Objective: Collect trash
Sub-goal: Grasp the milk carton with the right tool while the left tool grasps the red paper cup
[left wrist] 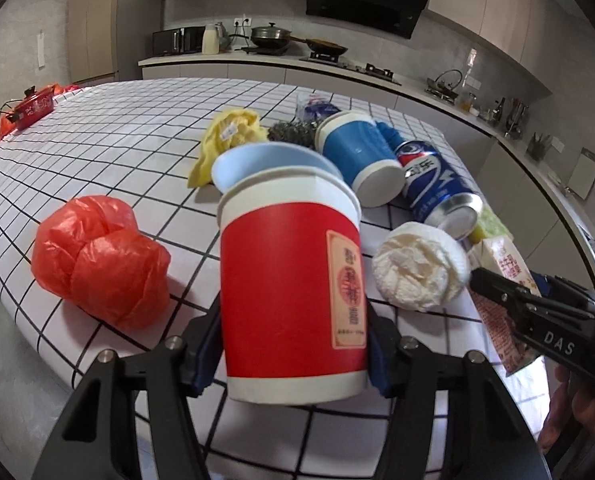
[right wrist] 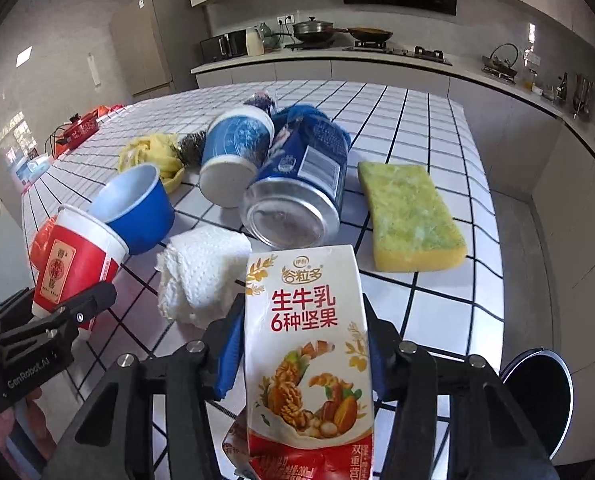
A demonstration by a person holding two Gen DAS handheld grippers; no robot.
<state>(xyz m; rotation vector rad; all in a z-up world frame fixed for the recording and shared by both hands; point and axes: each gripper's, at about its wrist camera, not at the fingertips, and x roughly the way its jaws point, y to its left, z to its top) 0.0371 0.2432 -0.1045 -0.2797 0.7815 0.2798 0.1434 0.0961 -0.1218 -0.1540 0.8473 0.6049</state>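
My left gripper (left wrist: pixel 293 344) is shut on a red paper cup (left wrist: pixel 293 292), held upright just above the checked table (left wrist: pixel 117 144); the cup also shows in the right wrist view (right wrist: pixel 75 264). My right gripper (right wrist: pixel 303 340) is shut on a milk carton (right wrist: pixel 305 344) with nut pictures. On the table lie a crumpled white paper towel (left wrist: pixel 421 266), a blue Pepsi can (left wrist: pixel 437 184) on its side, a blue paper cup (left wrist: pixel 357 156) on its side, a blue bowl (right wrist: pixel 137 208), a red plastic bag (left wrist: pixel 101 264) and a yellow cloth (left wrist: pixel 229 136).
A yellow-green sponge (right wrist: pixel 411 216) lies at the table's right side. A steel scourer (left wrist: pixel 291 134) sits behind the blue bowl. A black round bin (right wrist: pixel 537 396) stands on the floor at the table's right. A red pot (left wrist: pixel 33 106) sits at the far left edge.
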